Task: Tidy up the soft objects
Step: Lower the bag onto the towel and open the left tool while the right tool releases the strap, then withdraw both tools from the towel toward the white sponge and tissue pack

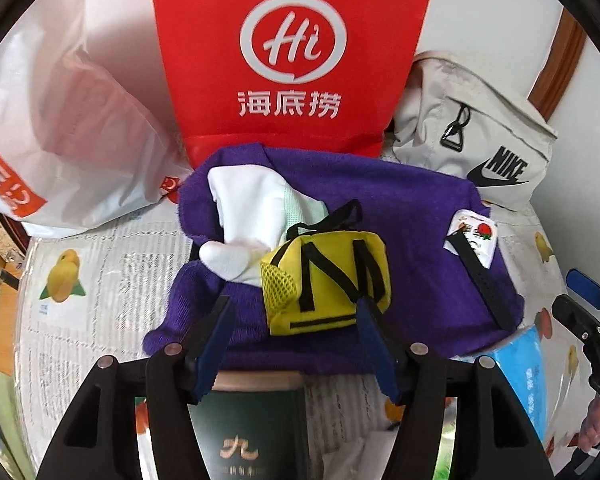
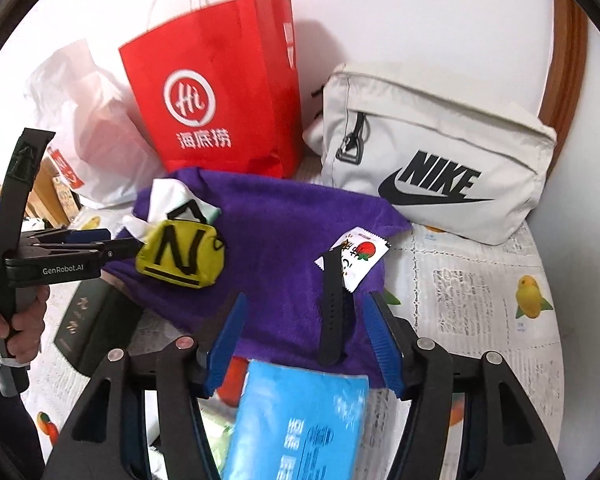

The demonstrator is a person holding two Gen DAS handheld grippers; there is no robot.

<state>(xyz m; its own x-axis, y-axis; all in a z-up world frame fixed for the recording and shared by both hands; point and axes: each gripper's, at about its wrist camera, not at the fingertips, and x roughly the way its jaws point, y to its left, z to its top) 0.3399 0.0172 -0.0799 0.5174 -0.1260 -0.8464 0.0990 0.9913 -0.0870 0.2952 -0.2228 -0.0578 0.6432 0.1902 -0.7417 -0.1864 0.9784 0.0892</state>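
A purple towel (image 1: 400, 216) (image 2: 284, 240) lies spread on the table. On it rest a small yellow pouch with black straps (image 1: 328, 280) (image 2: 180, 254), white socks (image 1: 248, 216) (image 2: 168, 200), a black watch strap (image 1: 480, 276) (image 2: 334, 304) and a strawberry sachet (image 1: 474, 240) (image 2: 360, 258). My left gripper (image 1: 294, 308) is open, its blue fingers either side of the pouch's near edge; it also shows in the right wrist view (image 2: 120, 246). My right gripper (image 2: 306, 308) is open over the towel's near edge, around the strap's lower end.
A red paper bag (image 1: 292, 56) (image 2: 220, 108), a white plastic bag (image 1: 72, 152) (image 2: 88, 136) and a grey Nike bag (image 1: 472, 136) (image 2: 432, 156) stand behind the towel. A dark green box (image 1: 248, 432) (image 2: 88, 320) and a blue packet (image 2: 300, 420) lie in front, on the newspaper-print tablecloth (image 1: 100, 300).
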